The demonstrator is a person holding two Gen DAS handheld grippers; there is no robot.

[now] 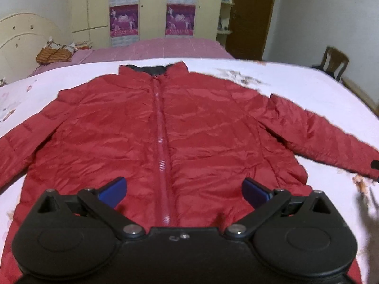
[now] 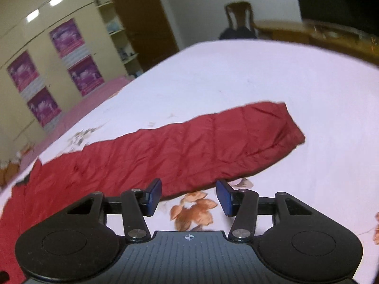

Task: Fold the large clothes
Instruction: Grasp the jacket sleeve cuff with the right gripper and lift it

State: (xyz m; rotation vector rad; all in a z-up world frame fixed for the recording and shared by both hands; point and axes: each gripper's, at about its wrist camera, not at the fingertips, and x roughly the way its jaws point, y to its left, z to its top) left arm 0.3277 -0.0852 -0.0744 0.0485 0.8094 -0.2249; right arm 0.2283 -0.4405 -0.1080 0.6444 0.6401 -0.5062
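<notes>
A red puffer jacket lies flat and face up on a white flowered bedsheet, zipped shut, collar far from me, both sleeves spread out to the sides. My left gripper is open and empty, hovering over the jacket's bottom hem, straddling the zipper. In the right wrist view the jacket's right sleeve stretches across the sheet, cuff to the right. My right gripper is open and empty, just in front of the sleeve's near edge, over an orange flower print.
A second bed with a pink cover stands behind, with a cream wardrobe and a brown door. A wooden chair stands at the far right. A wooden table sits beyond the bed.
</notes>
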